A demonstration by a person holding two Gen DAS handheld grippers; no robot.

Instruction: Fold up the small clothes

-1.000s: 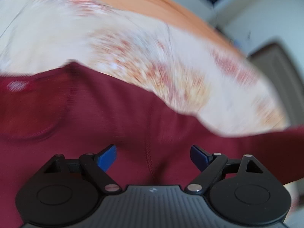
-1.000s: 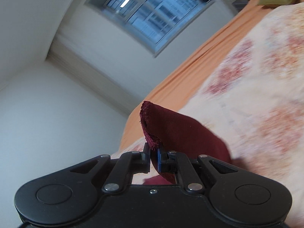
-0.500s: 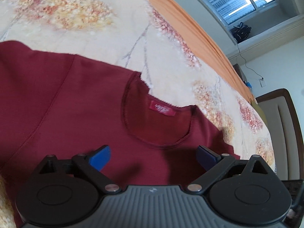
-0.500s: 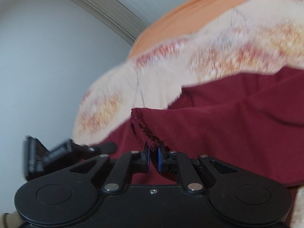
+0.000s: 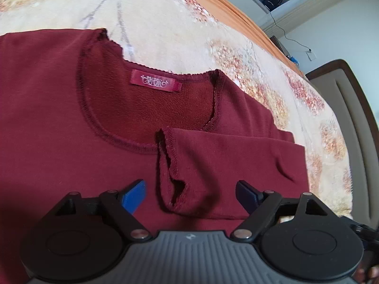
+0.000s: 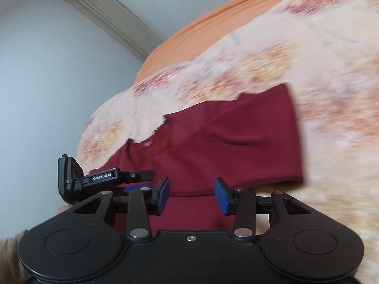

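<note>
Right hand-held gripper (image 6: pixel 191 196) jaws just opening, empty; sleeve (image 5: pixel 225 165) dropped ahead across shirt (image 5: pixel 47 118) chest for fold. Left hand-held gripper (image 5: pixel 189 195) open, straddling cuff (image 5: pixel 170 165).

L gripper (image 5: pixel 190 195) fingers wide apart; R gripper (image 6: pixel 192 196) just opening, prob. nothing between, both angled down

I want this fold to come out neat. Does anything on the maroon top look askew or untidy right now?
Yes. The sleeve folded across the maroon top ends in a cuff that gapes open and curls instead of lying flat, just below the neckline. Otherwise nothing stands out.
</note>
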